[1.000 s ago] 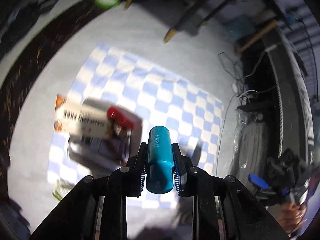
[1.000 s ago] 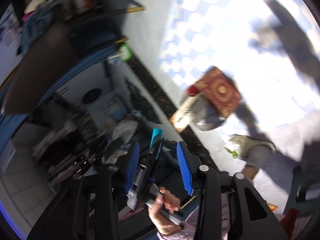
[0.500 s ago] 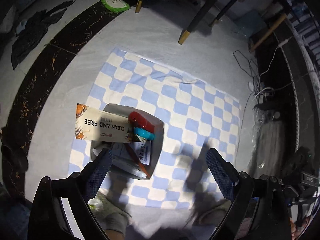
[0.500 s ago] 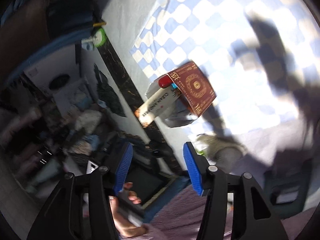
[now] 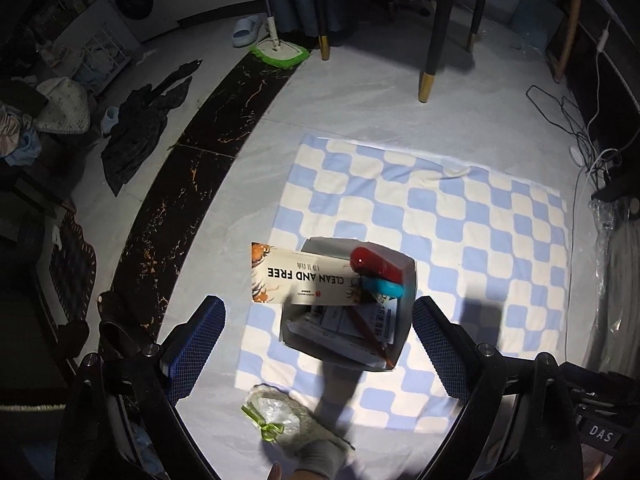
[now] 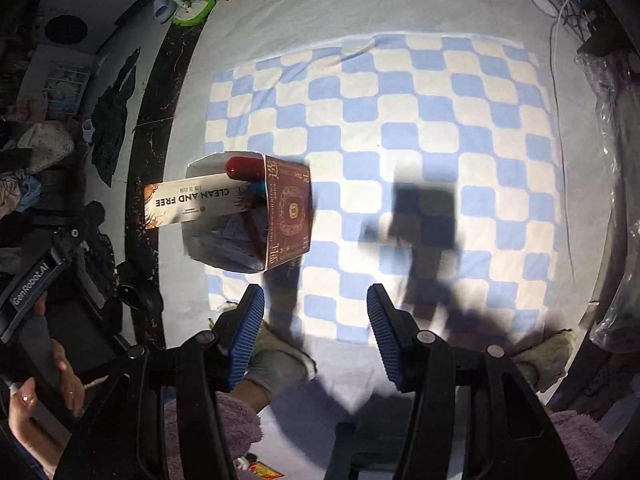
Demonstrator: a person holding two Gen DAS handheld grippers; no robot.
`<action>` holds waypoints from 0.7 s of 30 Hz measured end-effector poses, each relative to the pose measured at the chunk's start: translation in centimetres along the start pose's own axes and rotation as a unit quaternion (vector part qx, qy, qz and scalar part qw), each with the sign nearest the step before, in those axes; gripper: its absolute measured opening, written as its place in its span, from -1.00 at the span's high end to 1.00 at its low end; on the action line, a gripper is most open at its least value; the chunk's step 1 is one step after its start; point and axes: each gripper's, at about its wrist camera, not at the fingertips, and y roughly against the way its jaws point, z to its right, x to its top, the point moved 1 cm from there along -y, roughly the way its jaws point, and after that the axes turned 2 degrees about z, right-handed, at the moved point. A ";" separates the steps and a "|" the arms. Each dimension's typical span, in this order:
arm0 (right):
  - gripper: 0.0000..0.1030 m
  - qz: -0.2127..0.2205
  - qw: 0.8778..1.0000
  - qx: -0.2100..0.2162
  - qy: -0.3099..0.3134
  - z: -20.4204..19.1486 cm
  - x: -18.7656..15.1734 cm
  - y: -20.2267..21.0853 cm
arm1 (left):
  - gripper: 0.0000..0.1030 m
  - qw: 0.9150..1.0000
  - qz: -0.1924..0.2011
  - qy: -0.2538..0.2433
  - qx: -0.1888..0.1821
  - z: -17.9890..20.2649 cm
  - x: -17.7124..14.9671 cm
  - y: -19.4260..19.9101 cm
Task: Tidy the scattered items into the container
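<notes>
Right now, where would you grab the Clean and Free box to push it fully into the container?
Probably the free end of the Clean and Free box, which juts past the container's rim. Come from above, jaws across its narrow width; the other end is wedged beside the red tube.

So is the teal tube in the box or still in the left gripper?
In the box: the teal tube lies beside the red one; left gripper is open, empty.

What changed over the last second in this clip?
The left claw let go of the teal tube, which now lies in the box beside the red tube; its jaws stand wide and empty. The right claw is open too. The checked cloth stayed put.
</notes>
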 end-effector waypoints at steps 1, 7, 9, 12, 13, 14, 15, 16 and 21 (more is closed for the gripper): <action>-0.06 0.008 1.000 -0.011 0.011 -0.4 0.1 -0.1 | -0.83 1.000 0.000 0.003 -0.004 0.0 -0.1 0.0; -0.06 0.015 0.999 -0.023 0.043 -1.9 0.1 -0.8 | -0.83 0.999 0.000 0.015 -0.036 -0.5 -0.3 -0.5; -0.06 0.011 0.999 -0.022 0.041 -2.0 0.1 -1.2 | -0.83 0.999 0.008 0.008 -0.036 -0.5 -0.4 -0.3; -0.06 0.010 0.999 -0.027 0.040 -2.2 0.1 -1.6 | -0.83 1.000 0.014 -0.004 -0.022 -0.5 -0.7 -0.1; -0.06 0.010 0.999 -0.028 0.041 -2.2 0.0 -1.6 | -0.83 1.000 0.013 -0.007 -0.019 -0.5 -0.8 -0.1; -0.06 0.010 0.999 -0.029 0.041 -2.2 0.0 -1.6 | -0.83 1.000 0.012 -0.009 -0.018 -0.5 -0.8 0.0; -0.06 0.010 0.999 -0.028 0.040 -2.2 0.0 -1.7 | -0.83 1.000 0.012 -0.010 -0.017 -0.5 -0.8 -0.1; -0.06 0.009 0.999 -0.028 0.040 -2.2 0.0 -1.7 | -0.83 1.000 0.012 -0.011 -0.018 -0.5 -0.8 -0.1; -0.06 0.006 0.999 -0.030 0.040 -2.1 0.0 -1.8 | -0.83 0.999 0.018 -0.016 -0.021 -0.4 -0.7 -0.2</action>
